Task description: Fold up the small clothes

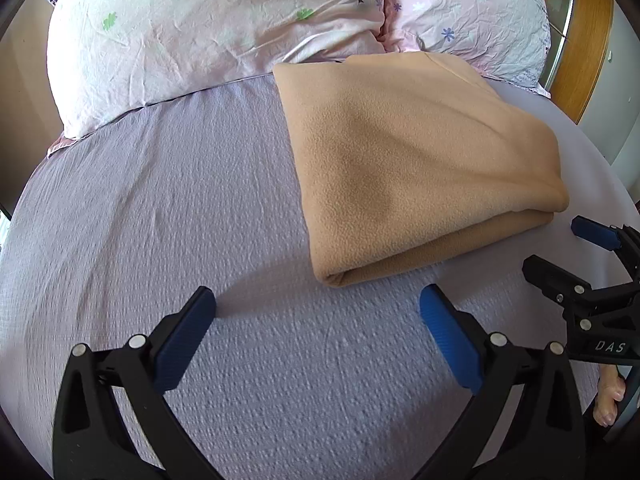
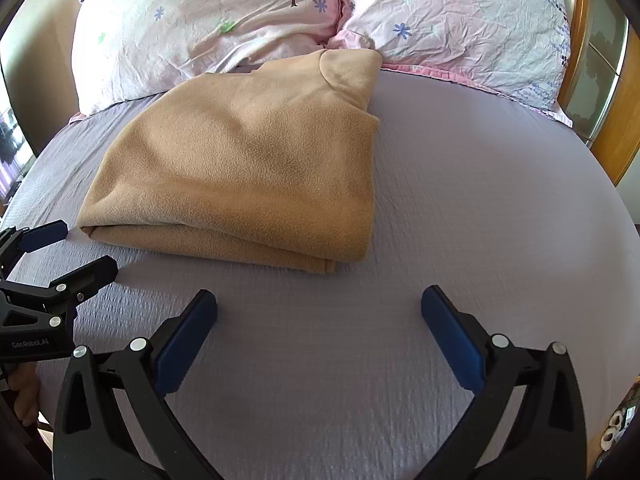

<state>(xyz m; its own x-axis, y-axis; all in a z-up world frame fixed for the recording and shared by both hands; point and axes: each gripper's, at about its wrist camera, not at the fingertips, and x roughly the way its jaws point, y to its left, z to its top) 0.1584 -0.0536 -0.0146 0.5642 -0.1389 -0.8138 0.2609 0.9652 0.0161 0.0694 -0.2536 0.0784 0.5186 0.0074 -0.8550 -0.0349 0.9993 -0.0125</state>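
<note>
A tan fleece garment (image 1: 416, 160) lies folded into a thick rectangle on the lilac bed sheet (image 1: 180, 220), its far end against the pillows. It also shows in the right wrist view (image 2: 248, 168), with its collar at the far end. My left gripper (image 1: 316, 312) is open and empty, just short of the garment's near left corner. My right gripper (image 2: 318, 312) is open and empty, in front of the garment's near right corner. Each gripper shows in the other's view, the right gripper (image 1: 560, 252) and the left gripper (image 2: 76, 248), both open beside the garment.
Two pink floral pillows (image 1: 200, 28) (image 2: 460, 28) lie at the head of the bed. A wooden frame (image 1: 588, 40) stands at the right. The lilac sheet (image 2: 480, 200) stretches to the right of the garment.
</note>
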